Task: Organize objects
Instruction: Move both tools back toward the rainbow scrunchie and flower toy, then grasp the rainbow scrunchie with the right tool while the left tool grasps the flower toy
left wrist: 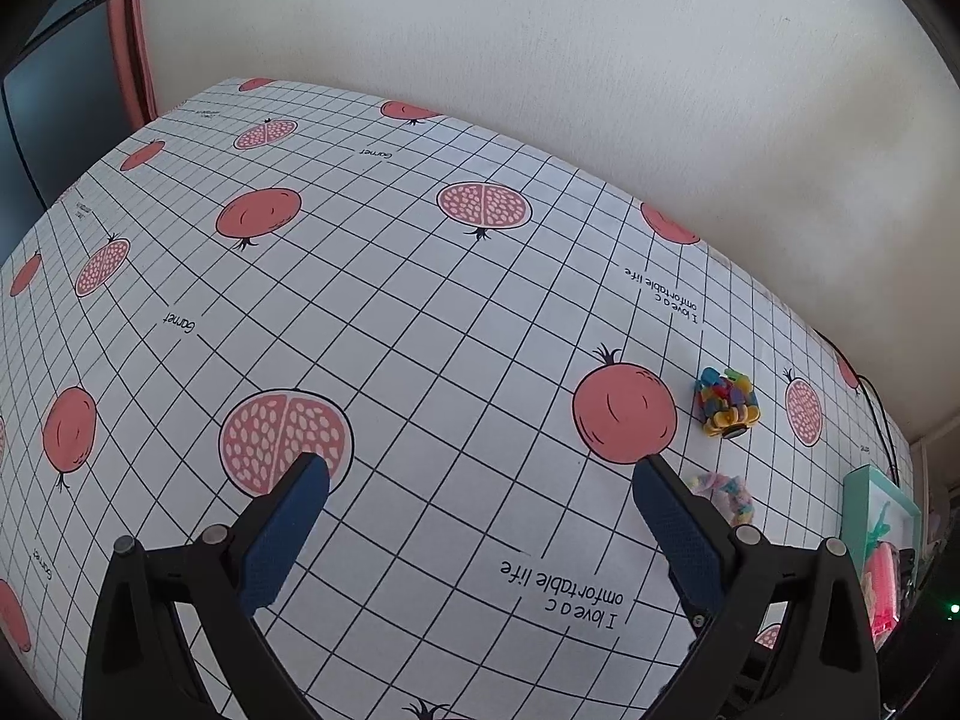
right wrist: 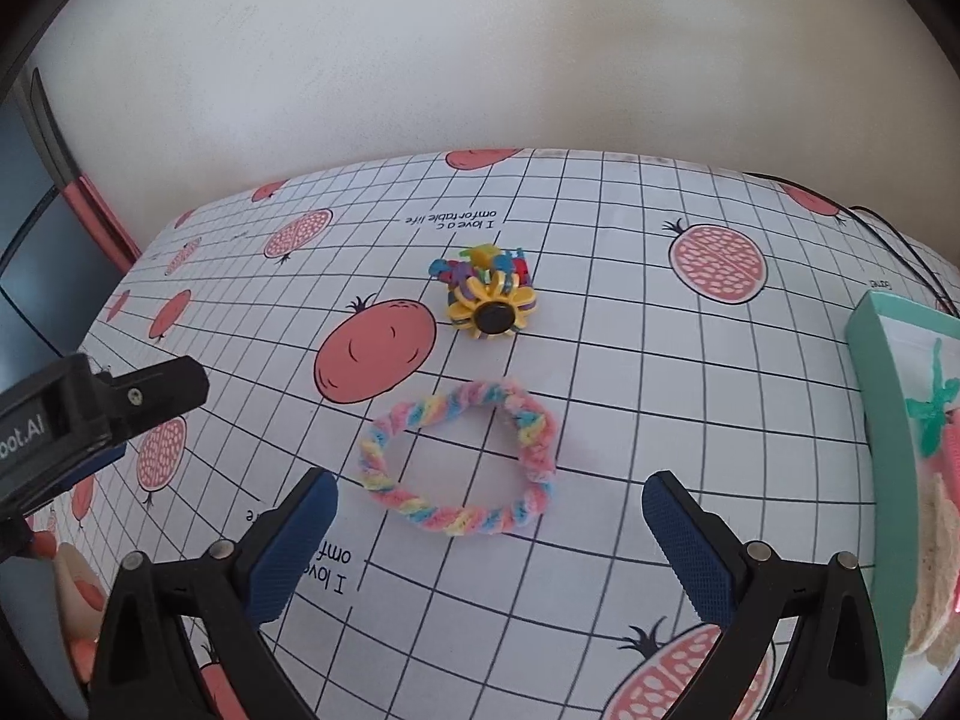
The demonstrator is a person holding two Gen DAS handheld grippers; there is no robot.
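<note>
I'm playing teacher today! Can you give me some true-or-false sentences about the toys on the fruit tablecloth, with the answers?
1. The fluffy rainbow ring lies flat on the tablecloth. True.
2. The right gripper is squeezing the ring. False: it is open, holding nothing.
3. The sunflower clip pile sits farther from the right gripper than the ring. True.
4. The left gripper holds the clip pile. False: it is open and empty.
5. The teal box is upside down on the ring. False: it sits apart, at the right.

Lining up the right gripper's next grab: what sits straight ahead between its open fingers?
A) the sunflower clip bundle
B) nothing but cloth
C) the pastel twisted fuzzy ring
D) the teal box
C: the pastel fuzzy ring lies flat just beyond the open right gripper, with the sunflower clip bundle farther back.
</note>
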